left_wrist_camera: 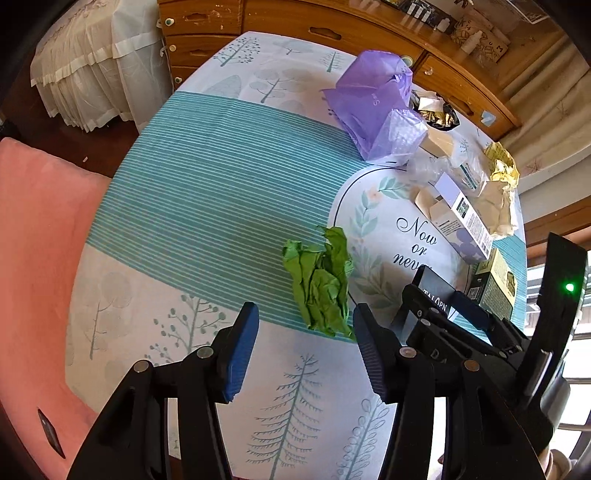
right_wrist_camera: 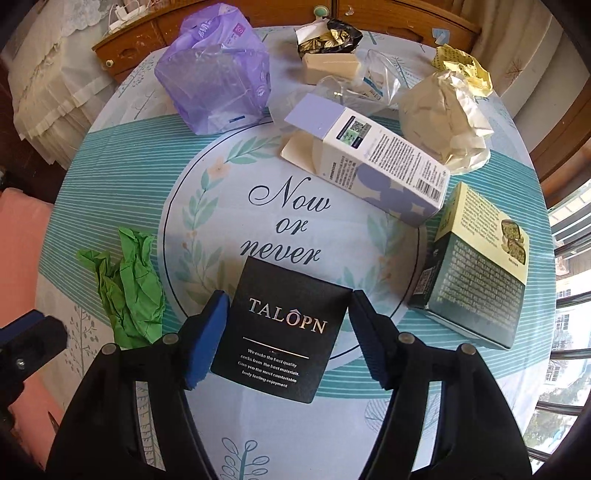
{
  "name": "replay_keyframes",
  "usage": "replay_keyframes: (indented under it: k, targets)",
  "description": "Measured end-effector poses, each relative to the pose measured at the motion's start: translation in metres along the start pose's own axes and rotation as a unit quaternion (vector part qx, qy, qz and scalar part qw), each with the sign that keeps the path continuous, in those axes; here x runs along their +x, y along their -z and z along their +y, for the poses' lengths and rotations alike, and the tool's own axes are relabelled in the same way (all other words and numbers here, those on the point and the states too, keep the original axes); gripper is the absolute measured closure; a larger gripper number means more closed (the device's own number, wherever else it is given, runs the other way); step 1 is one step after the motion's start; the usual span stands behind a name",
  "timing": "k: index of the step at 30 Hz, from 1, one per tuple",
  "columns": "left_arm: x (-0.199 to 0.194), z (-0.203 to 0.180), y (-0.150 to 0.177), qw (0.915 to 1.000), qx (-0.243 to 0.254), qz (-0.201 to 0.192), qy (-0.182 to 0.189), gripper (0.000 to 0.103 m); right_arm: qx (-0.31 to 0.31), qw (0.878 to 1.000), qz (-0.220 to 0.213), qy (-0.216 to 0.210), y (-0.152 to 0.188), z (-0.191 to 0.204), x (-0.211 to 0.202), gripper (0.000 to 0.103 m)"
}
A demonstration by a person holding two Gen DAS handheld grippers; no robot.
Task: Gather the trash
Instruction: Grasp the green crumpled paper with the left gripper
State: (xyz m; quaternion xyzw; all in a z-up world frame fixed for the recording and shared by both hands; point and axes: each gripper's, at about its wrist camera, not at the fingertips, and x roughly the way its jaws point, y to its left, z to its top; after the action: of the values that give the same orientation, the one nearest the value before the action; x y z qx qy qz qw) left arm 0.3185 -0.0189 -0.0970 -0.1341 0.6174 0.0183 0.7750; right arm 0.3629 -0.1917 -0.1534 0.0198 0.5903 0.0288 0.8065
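A crumpled green paper (left_wrist_camera: 321, 284) lies on the round table's printed cloth (left_wrist_camera: 203, 184). My left gripper (left_wrist_camera: 304, 314) hangs open just short of it, and the paper's near end sits by the right-hand finger. In the right wrist view the same green paper (right_wrist_camera: 129, 288) is at the left. My right gripper (right_wrist_camera: 289, 299) is shut on a black card printed TALOPN (right_wrist_camera: 284, 332), with a blue pad pressed on each side edge. The left wrist view shows that card (left_wrist_camera: 434, 291) standing up between the right gripper's fingers.
More trash lies at the far side: a purple plastic bag (right_wrist_camera: 214, 85), a white and lilac carton (right_wrist_camera: 376, 162), a green box (right_wrist_camera: 476, 280), cream crumpled paper (right_wrist_camera: 443, 118), yellow paper (right_wrist_camera: 465, 66). A pink chair (left_wrist_camera: 37, 258) is on the left, a wooden dresser (left_wrist_camera: 332, 26) behind.
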Motion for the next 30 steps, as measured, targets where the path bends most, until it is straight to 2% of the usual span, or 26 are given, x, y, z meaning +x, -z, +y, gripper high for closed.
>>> replay_keyframes:
  k: [2,9,15,16,17,18,20,30]
  targets:
    - [0.008,-0.009,-0.006,1.0000,0.003,0.005,0.003,0.040,-0.002,1.000,-0.002,-0.009,-0.003,-0.005,-0.005,0.039]
    - [0.044,-0.028,-0.020,0.9993,0.012,0.026,-0.023,0.040,-0.007,0.999,0.010,-0.035,0.007,-0.021,-0.015,0.039]
    - [0.060,-0.028,-0.024,0.9981,0.008,0.024,-0.057,0.041,-0.007,0.998,0.020,-0.053,0.014,-0.021,-0.014,0.039]
    - [0.063,-0.027,-0.024,0.9980,0.009,0.025,-0.056,0.045,-0.006,0.998,0.021,-0.056,0.015,-0.021,-0.015,0.039]
    - [0.064,-0.027,-0.023,0.9982,0.010,0.027,-0.053,0.058,-0.006,0.998,0.021,-0.057,0.017,-0.021,-0.016,0.039]
    - [0.065,-0.025,-0.022,0.9983,0.010,0.029,-0.050,0.065,-0.007,0.998,0.021,-0.057,0.019,-0.021,-0.017,0.039]
    - [0.064,-0.023,-0.020,0.9986,0.011,0.025,-0.046,0.072,-0.007,0.998,0.020,-0.060,0.022,-0.021,-0.021,0.039]
    - [0.018,-0.012,0.018,0.9983,0.039,-0.023,-0.037,0.076,-0.001,0.998,0.006,-0.069,0.053,-0.013,-0.058,0.039]
